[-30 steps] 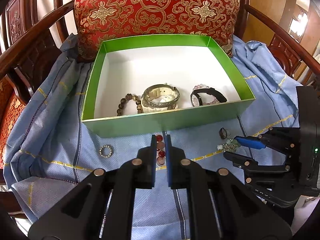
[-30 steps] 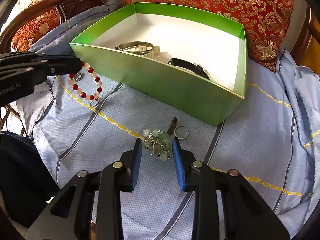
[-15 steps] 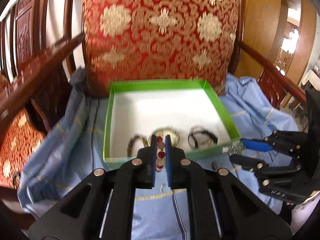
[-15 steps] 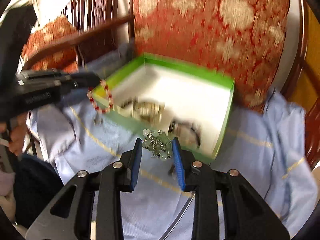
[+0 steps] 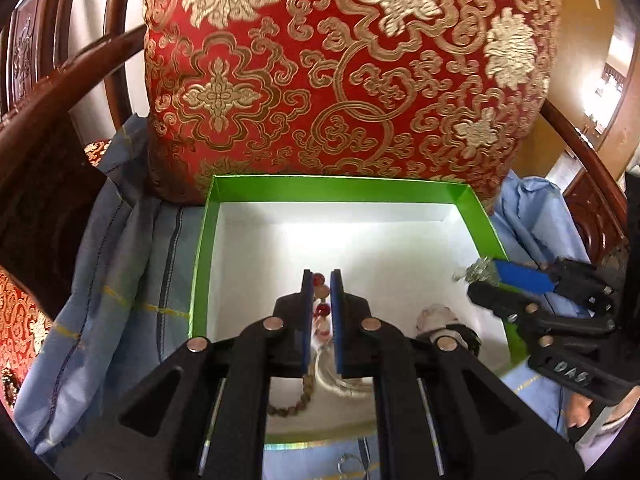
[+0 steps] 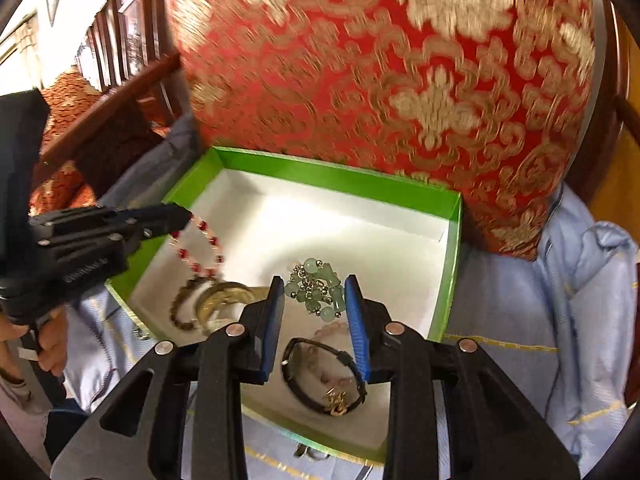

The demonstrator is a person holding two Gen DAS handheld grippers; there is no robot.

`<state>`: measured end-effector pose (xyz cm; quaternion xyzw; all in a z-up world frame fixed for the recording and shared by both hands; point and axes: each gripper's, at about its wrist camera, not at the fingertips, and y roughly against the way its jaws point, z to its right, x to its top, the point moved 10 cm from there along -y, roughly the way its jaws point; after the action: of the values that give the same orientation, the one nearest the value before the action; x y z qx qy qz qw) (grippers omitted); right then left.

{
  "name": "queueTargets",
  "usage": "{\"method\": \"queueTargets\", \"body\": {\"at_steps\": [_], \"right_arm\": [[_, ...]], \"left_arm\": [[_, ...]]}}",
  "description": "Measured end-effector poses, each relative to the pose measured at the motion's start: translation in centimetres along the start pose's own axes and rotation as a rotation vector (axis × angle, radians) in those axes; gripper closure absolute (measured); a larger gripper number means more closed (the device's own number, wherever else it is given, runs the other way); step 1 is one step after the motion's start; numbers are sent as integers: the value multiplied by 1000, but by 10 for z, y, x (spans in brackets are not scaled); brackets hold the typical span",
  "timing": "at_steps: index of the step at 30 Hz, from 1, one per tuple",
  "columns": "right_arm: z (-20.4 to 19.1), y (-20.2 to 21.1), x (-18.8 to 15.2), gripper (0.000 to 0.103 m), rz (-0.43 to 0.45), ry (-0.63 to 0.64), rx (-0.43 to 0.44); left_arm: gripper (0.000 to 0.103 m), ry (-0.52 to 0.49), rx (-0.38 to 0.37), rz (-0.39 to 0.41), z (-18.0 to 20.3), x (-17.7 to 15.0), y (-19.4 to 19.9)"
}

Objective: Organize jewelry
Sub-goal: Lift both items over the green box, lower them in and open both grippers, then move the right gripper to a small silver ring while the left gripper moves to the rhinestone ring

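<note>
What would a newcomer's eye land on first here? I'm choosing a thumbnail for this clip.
Probably the big red cushion with gold brocade, filling the back of the chair behind everything. Next, the open green cardboard box with a white inside in front of it. Over the box, the left tool is shut on a red-and-white bead bracelet, and the right tool grips a pale green bead-and-chain cluster.

You're in a home, a traditional sitting room by the look of it: a dark carved wooden armchair holds a red and gold brocade cushion, more matching chairs line the wall behind, and a blue cloth drapes the seat where you work.
</note>
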<state>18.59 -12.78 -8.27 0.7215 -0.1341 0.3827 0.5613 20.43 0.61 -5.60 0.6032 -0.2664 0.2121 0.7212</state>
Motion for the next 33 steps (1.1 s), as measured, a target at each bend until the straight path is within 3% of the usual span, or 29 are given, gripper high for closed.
{"method": "queueTargets", "body": {"at_steps": [1,2,3,10,15,18,25,29,33], "right_arm": [[4,-6,-2,61,-5,-10,-13],[7,-9,-4,46,-12,-19,-24],[9,-8,-5,42,-12,-29,-29],[-9,43,-4,41,49,8,18],[-32,67,-32,35,51,112,-21],[-34,72,-52,34,55,150,-65],[-48,51,-106,32,-71,188,-37],[-36,34,-113,32,-132,116,-28],[-9,18,-116,32,-165,32,-88]], "left_arm": [[90,11,12,-4,-2,0,-4],[76,22,17,-11,-2,-1,-6],[66,30,12,-15,-1,-2,-7],[62,-36,-19,5,20,-12,22],[43,-38,-28,-9,28,-44,52],[38,-33,-42,6,28,-61,68],[36,-74,-3,-112,23,-112,58],[34,-51,37,-182,11,-121,44],[28,-24,57,-217,5,-126,38]]}}
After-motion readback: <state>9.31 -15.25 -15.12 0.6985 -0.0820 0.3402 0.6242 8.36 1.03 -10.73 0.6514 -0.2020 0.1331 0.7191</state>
